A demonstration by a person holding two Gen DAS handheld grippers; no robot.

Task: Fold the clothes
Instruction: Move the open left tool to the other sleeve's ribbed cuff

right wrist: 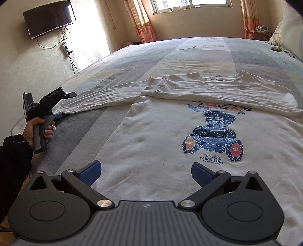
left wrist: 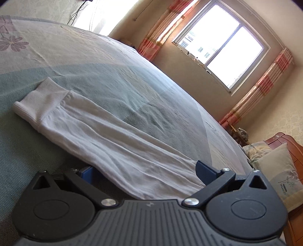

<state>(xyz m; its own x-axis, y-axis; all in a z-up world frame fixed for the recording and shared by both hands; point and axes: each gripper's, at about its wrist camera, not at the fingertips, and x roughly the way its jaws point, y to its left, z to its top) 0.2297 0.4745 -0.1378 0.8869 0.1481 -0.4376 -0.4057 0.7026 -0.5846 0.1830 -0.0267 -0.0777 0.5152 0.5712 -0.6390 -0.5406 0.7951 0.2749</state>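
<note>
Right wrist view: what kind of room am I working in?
Most likely a home bedroom: a white sweatshirt lies spread on a large bed, with a wall-mounted TV and a curtained window.

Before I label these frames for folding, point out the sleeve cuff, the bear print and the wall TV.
sleeve cuff (left wrist: 40, 102): left wrist view, on the ribbed band at the sleeve's end.
bear print (right wrist: 214, 136): right wrist view, on the bear's blue body.
wall TV (right wrist: 50, 18): right wrist view, on the dark screen.

Bare bedspread (right wrist: 161, 54) beyond the sweatshirt (right wrist: 151, 136) lies open; pillows (right wrist: 289, 34) crowd its far right edge.
</note>
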